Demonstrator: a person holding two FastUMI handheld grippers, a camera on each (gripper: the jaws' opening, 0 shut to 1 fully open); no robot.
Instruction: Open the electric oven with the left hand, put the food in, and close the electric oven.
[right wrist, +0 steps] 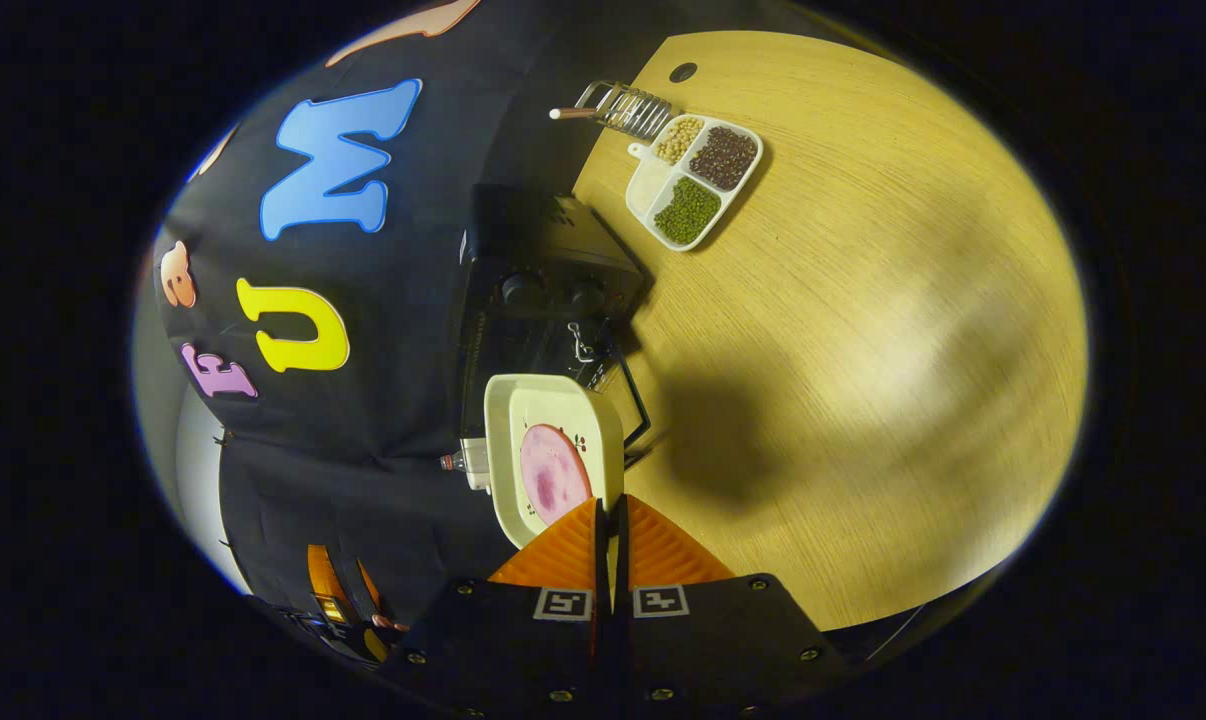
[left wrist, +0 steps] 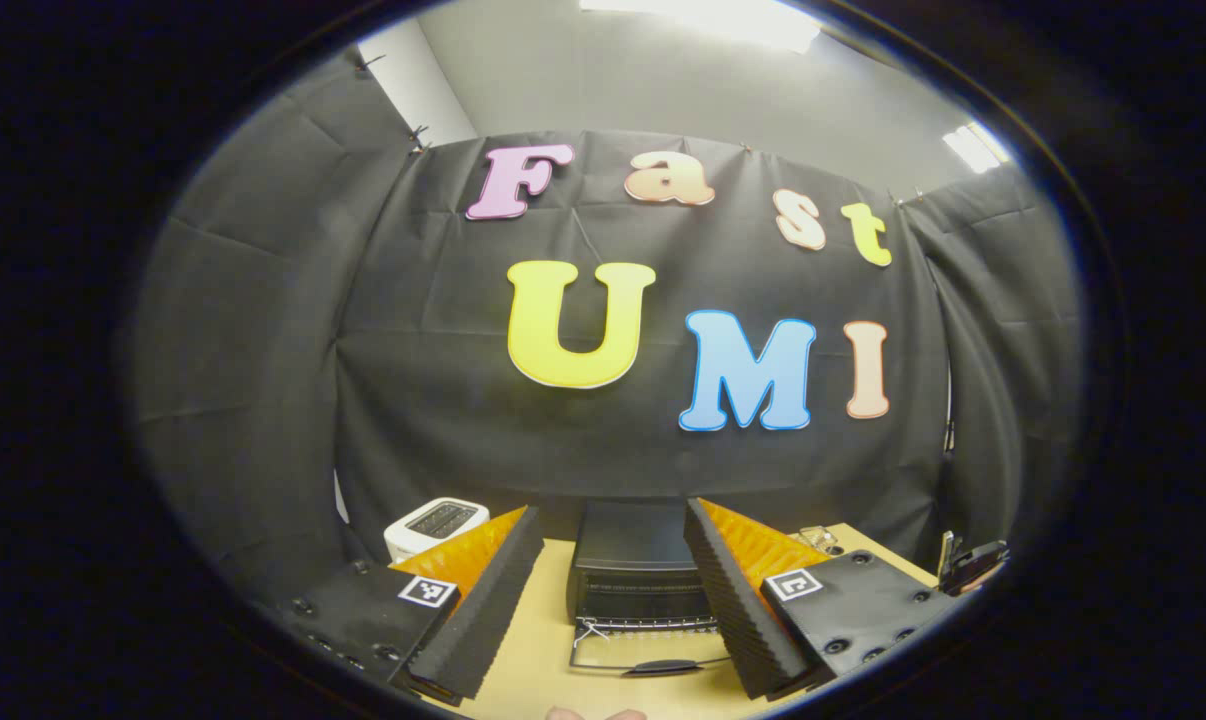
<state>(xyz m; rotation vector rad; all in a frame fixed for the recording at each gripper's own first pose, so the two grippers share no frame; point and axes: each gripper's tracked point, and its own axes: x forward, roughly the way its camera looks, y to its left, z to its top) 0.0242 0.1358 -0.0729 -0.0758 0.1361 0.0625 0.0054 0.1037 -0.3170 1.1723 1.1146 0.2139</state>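
The black electric oven stands on the wooden table straight ahead of my left gripper, which is open, holds nothing and is a little short of the oven. The oven door lies folded down toward me, handle at the front. In the right gripper view, my right gripper is shut on the near rim of a white square plate carrying a round pink piece of food. The plate hangs just in front of the oven, over its lowered door.
A white toaster sits left of the oven. A white divided tray of beans and grains and a wire rack lie beyond the oven. A wide stretch of bare table spreads on that side.
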